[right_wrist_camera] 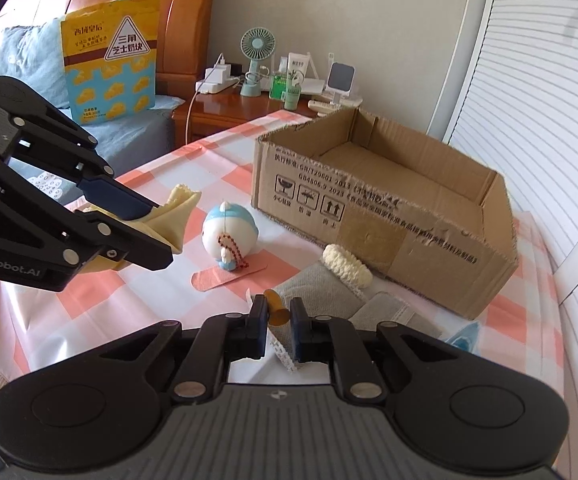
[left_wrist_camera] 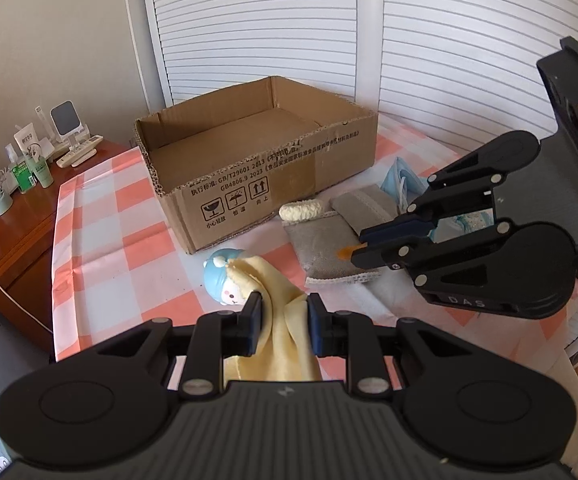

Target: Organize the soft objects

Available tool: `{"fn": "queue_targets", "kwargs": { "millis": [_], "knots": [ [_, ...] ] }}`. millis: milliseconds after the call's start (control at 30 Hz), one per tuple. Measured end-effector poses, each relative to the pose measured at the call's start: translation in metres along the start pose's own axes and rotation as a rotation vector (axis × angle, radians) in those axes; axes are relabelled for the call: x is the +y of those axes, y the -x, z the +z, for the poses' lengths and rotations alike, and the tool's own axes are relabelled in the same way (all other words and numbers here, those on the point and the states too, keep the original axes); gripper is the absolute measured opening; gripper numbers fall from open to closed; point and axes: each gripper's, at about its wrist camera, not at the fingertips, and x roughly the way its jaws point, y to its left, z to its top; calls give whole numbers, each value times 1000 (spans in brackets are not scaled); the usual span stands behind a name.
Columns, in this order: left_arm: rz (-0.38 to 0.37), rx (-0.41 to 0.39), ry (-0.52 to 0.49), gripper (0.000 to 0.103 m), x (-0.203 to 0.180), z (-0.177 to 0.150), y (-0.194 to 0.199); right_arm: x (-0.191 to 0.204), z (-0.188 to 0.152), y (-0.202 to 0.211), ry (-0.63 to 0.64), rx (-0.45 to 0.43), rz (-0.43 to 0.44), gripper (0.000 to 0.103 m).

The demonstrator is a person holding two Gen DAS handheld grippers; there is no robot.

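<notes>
My left gripper (left_wrist_camera: 285, 312) is shut on a pale yellow cloth (left_wrist_camera: 285, 344) that hangs between its pads; it also shows at the left of the right wrist view (right_wrist_camera: 165, 232). A blue-and-white plush toy (left_wrist_camera: 225, 280) (right_wrist_camera: 229, 232) rests just beyond it. My right gripper (right_wrist_camera: 279, 316) (left_wrist_camera: 355, 250) is shut on the lace-trimmed corner of a grey pouch (right_wrist_camera: 317, 292) (left_wrist_camera: 321, 240), and a small amber tab (right_wrist_camera: 275, 306) pokes out at the tips. A cream scrunchie (left_wrist_camera: 303, 211) (right_wrist_camera: 347, 266) lies against the open cardboard box (left_wrist_camera: 257, 152) (right_wrist_camera: 389, 216).
The pink-and-white checked cloth (left_wrist_camera: 109, 220) covers the surface. A pink plaster strip (right_wrist_camera: 209, 280) lies by the toy and a light blue item (left_wrist_camera: 399, 180) behind the pouches. A wooden nightstand (left_wrist_camera: 21, 208) with a fan (right_wrist_camera: 255, 60) and bottles stands behind; a snack bag (right_wrist_camera: 111, 60) leans on the bed.
</notes>
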Motion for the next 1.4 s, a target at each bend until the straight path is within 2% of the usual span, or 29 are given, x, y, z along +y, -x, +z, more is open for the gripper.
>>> {"fn": "queue_targets", "kwargs": {
  "millis": [267,433,567,600,633,700,767,833,967,1033,1200,1400],
  "knots": [
    [8,-28,-48,22,3,28,5,-18,22,25,-2,-82,-51,14],
    [39,-72,-99,22,13,68,-3,-38,38,32,-20,-127,-90,14],
    [76,-85,-116,26,30,113,-32,-52,48,32,-32,-146,-116,14],
    [83,-86,-106,35,36,124,-42,-56,51,31,-38,-147,-119,14],
    [97,-89,-101,61,40,134,-51,-60,53,29,-44,-148,-121,14],
    [122,-104,-96,96,51,150,-72,-67,56,26,-57,-144,-122,14],
    [150,-111,-76,97,63,159,-90,-73,58,21,-68,-139,-127,14],
    [180,-147,-67,97,70,157,-95,-80,61,16,-77,-132,-128,14],
    [160,-138,-42,98,78,145,-85,-88,70,5,-82,-119,-134,14],
    [166,-139,-45,103,78,134,-71,-91,77,-2,-78,-114,-132,14],
    [161,-155,-27,103,71,89,-26,-99,104,-29,-41,-89,-146,14],
    [154,-141,59,102,60,30,8,-112,148,-76,-33,-57,-173,15]
  ]
}}
